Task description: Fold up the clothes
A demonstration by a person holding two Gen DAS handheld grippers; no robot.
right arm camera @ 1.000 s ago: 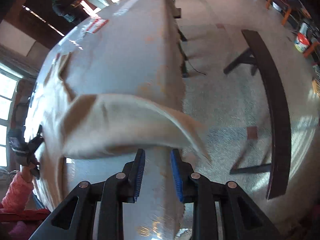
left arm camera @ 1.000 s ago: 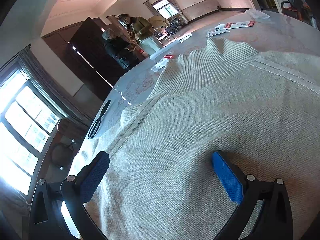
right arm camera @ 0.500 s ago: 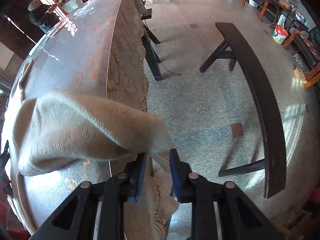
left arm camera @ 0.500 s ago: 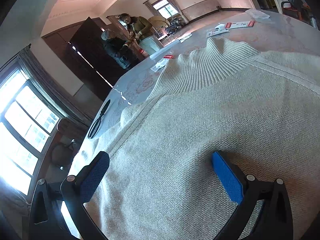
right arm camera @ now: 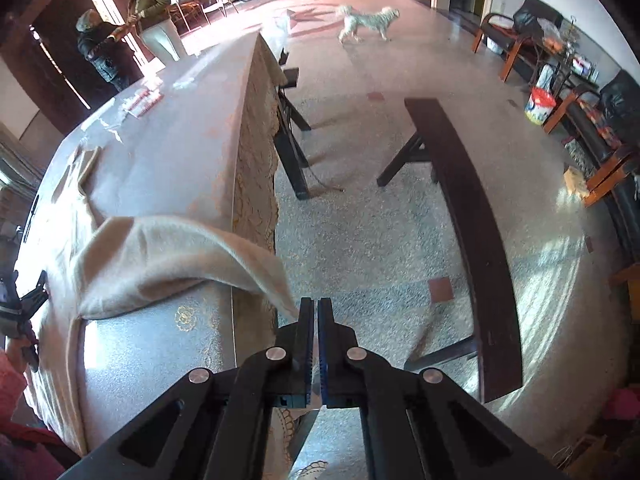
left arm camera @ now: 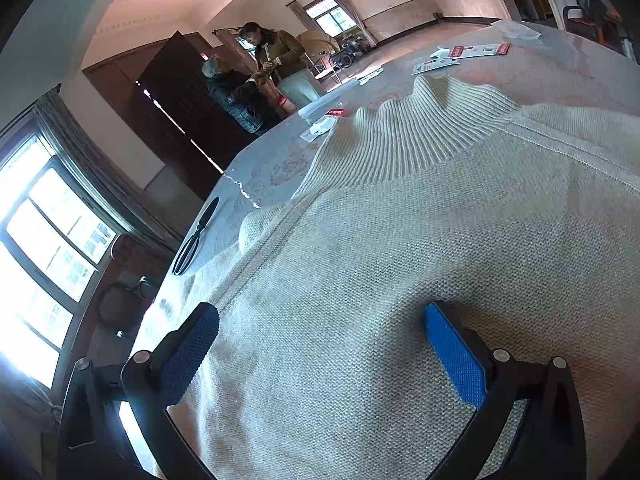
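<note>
A cream knit sweater lies flat on the table, its ribbed collar pointing away. My left gripper rests over the sweater's body, jaws wide open, blue pads apart on the knit. In the right wrist view one sleeve arches up off the table toward the table's edge. My right gripper is shut, and the sleeve's end runs into its tips, pinched there. The left gripper shows at the far left of that view, on the sweater.
Black scissors lie near the table's left edge. Packets and papers sit beyond the collar. The lace tablecloth edge drops to a speckled floor with a dark bench. Two people stand at the far end; a white dog walks.
The right gripper's jaws closed fully on the sleeve end and it lifted, drawing the sleeve out past the table edge. The left gripper stayed put.
</note>
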